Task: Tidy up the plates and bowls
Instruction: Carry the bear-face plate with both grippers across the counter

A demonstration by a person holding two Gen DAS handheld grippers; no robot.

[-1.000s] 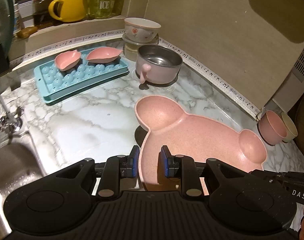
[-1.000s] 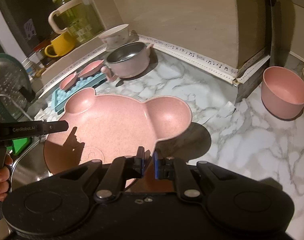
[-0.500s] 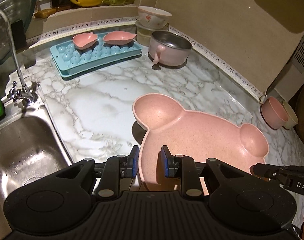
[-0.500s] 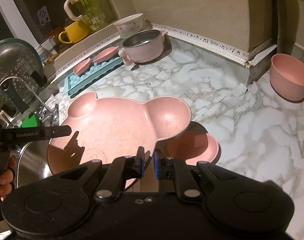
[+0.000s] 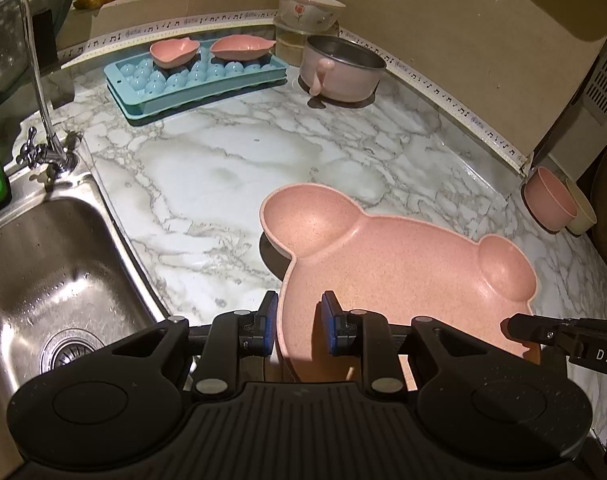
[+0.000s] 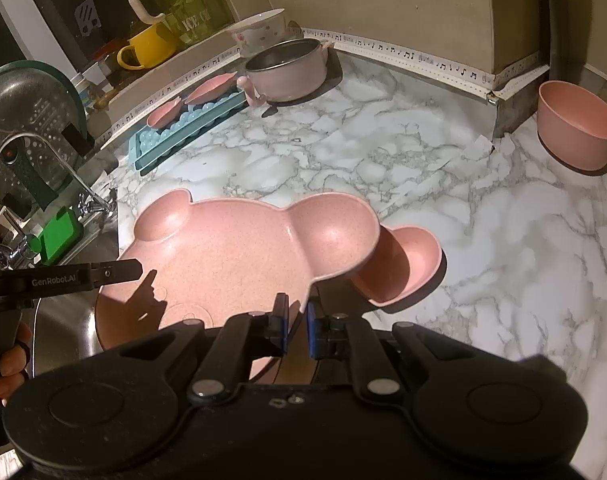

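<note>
Bear-shaped pink plate is carried above the marble counter
It is clamped by left gripper and right gripper; a matching plate below suggests stacking is next

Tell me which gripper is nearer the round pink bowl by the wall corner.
Right. The right gripper holds the bear-shaped plate on the side toward the round pink bowl; the left gripper grips the plate's opposite edge, by the sink.

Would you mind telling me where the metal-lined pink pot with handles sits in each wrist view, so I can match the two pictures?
Left wrist view: the pot is at upper centre-right, by the wall trim.
Right wrist view: the pot is at upper centre, by the same trim.
Shared landmark: the blue ice tray lies just left of it in both.
</note>
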